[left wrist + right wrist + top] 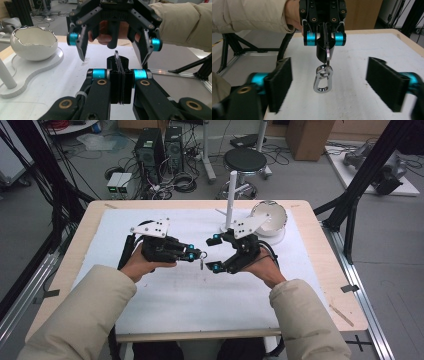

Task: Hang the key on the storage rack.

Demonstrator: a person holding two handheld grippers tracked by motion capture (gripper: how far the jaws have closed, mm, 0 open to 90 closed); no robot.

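**Holding a key ring between two grippers**

Pinching a thin metal ring (327, 53) edge-on, the left gripper (196, 253) has its jaws clenched tight, the black pads pressed together with the ring's wire between them. A shiny chrome carabiner (322, 80) hangs from that ring, pear-shaped and smooth, dangling just above the table. The right gripper (216, 253) faces it from 3 o'clock with jaws spread wide and touching nothing; in its own view the flat, ribbed black pads (279, 82) stand to either side of the carabiner, well apart from it.

Both tools are black linkages with teal rollers at the finger joints and a grey plate on top.

A white mat (165, 300), faintly scuffed, covers the pale wooden table (340, 285). At 1 o'clock a glossy white eggshell-shaped bowl (269, 218) with a jagged rim sits on a white base beside an upright white post (231, 195). Beyond lie a grey floor, a stool (245, 160), computer towers (150, 147) and cables.
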